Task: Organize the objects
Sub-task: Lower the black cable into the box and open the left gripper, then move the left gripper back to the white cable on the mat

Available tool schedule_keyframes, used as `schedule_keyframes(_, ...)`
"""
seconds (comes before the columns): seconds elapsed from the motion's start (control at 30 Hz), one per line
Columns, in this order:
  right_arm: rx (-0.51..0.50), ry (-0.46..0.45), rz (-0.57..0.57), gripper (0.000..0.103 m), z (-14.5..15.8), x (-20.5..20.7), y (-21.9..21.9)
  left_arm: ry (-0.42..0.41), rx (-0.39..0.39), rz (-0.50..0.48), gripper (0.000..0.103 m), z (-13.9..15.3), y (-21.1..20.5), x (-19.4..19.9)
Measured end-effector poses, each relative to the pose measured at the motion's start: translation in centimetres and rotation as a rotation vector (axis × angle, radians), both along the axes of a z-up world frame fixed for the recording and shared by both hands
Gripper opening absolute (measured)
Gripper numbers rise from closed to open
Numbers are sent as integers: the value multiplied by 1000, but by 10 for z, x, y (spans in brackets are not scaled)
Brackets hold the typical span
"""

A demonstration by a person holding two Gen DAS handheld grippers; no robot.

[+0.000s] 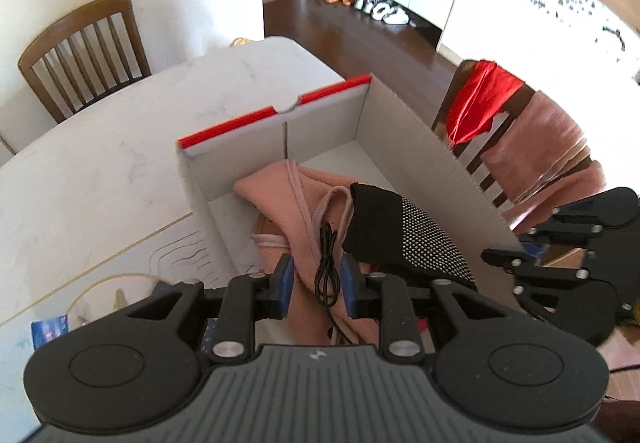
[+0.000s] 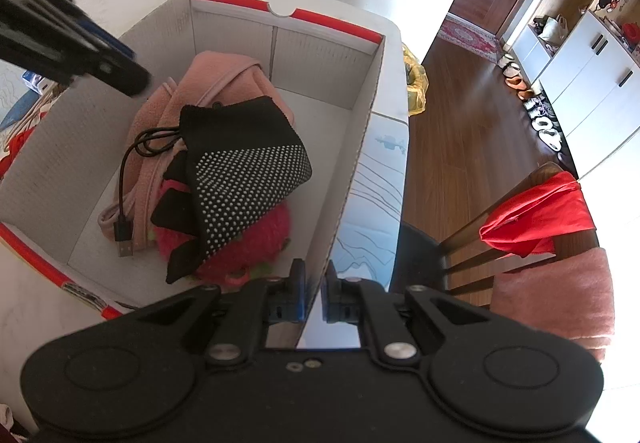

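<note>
While the right gripper (image 2: 314,293) pinches the cardboard box (image 2: 352,163) wall at its 6 o'clock rim, the left gripper (image 1: 316,285) hangs open over the black cable (image 1: 328,267), which lies on pink cloth (image 1: 280,187) inside the box.

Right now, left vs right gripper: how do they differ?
The left gripper is open, fingers apart above the pink cloth and black cable in the box. The right gripper is shut on the box wall, one finger inside, one outside. Shared: both are at the box, black with blue pads.
</note>
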State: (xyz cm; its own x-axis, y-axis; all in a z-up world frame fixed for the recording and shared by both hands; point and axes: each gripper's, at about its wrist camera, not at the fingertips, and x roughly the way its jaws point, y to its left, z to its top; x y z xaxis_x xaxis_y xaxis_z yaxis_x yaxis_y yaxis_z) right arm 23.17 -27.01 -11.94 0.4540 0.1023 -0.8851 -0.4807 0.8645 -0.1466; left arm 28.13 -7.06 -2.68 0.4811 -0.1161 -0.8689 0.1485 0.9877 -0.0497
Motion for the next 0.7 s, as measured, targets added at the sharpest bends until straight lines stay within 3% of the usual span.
schedule_keyframes(0.1, -3, 1, 2, 7, 0, 0, 0, -13, -29, 35, 26, 11, 16, -11)
schedule_keyframes(0.17, -5, 2, 3, 7, 0, 0, 0, -27, -40, 65, 40, 17, 27, -18)
schedule_keyframes(0.23, -6, 3, 3, 7, 0, 0, 0, -50, -39, 101, 66, 22, 42, -26)
schedule_keyframes(0.43, -7, 5, 2, 7, 0, 1, 0, -64, -25, 231, 74, 23, 92, -45)
schedule_keyframes(0.63, -14, 7, 4, 8, 0, 1, 1, -41, 11, 338, 87, 6, 137, -58)
schedule_keyframes(0.7, -13, 8, 3, 8, 0, 1, 1, -23, 17, 363, 87, -4, 148, -62)
